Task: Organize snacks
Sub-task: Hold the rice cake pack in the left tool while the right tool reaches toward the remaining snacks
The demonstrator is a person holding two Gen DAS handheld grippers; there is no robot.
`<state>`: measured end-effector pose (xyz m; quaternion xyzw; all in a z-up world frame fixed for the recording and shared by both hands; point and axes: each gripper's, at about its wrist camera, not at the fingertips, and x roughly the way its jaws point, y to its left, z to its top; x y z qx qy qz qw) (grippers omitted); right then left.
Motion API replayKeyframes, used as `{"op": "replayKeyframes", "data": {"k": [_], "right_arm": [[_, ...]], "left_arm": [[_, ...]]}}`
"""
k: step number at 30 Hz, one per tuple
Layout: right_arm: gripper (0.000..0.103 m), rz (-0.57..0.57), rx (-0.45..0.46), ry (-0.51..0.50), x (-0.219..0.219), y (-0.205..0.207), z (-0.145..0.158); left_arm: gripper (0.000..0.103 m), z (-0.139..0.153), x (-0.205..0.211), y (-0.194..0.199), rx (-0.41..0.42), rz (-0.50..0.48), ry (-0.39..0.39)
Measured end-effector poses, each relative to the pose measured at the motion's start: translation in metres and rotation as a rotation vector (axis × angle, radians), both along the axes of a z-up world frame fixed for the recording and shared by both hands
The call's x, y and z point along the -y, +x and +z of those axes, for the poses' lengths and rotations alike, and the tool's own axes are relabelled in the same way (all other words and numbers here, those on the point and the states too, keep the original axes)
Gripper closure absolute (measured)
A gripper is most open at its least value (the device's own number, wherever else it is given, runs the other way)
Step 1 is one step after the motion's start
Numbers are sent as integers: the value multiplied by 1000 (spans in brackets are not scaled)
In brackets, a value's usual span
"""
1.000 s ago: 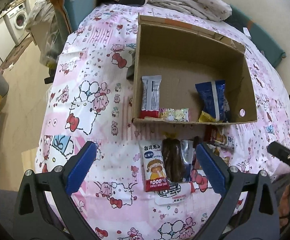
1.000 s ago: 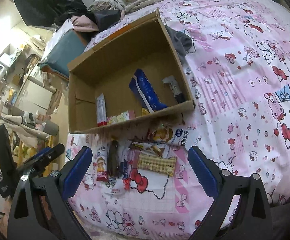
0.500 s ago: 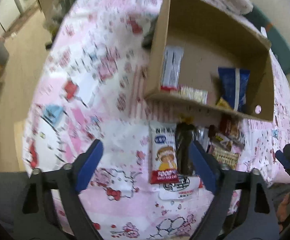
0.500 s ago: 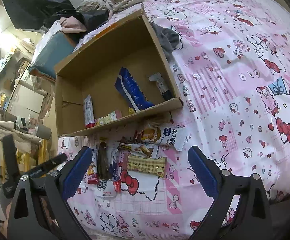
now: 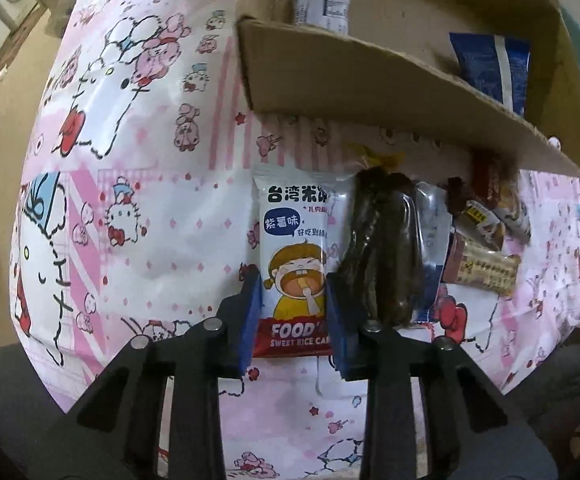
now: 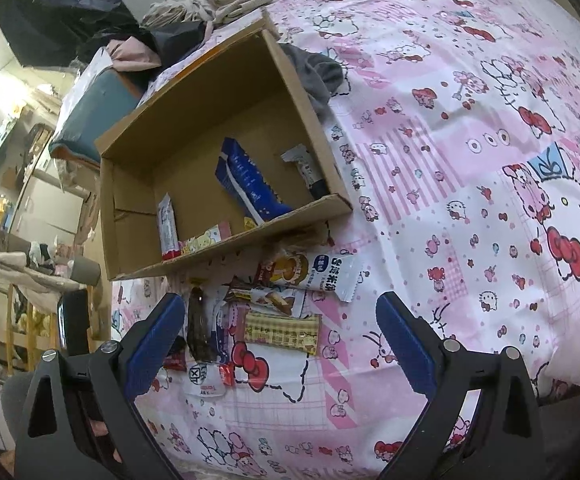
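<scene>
Both left gripper [image 5: 294, 312] pads newly around rice-cake packet [image 5: 295, 264]

A pink cartoon-print bedsheet [image 6: 470, 208] covers the bed. On it lies an open cardboard box [image 6: 194, 120]. Loose snack packets [image 6: 282, 330] lie on the sheet just near of the box, and a grey cloth [image 6: 314, 76] lies against the box's right side.

box [image 6: 194, 148]: 1
snacks in box: 4 [image 6: 250, 184]
snacks in front of box, on bed: approx 6 [image 6: 282, 330]
</scene>
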<state>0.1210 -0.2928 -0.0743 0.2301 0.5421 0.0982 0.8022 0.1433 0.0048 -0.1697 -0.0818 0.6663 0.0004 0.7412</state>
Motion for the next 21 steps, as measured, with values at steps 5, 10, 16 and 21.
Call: {"op": "replayKeyframes", "data": {"k": [5, 10, 16, 21], "right_arm": [[4, -15, -29, 41, 4, 3, -6], [4, -50, -88, 45, 11, 7, -18], [5, -63, -233, -41, 3, 28, -53], [6, 0, -239, -150, -12, 44, -69]], "left_arm": [[76, 30, -7, -13, 54, 29, 11], [76, 70, -19, -35, 139, 39, -26], [76, 75, -35, -30, 147, 64, -68], [76, 73, -29, -25, 161, 67, -58]]}}
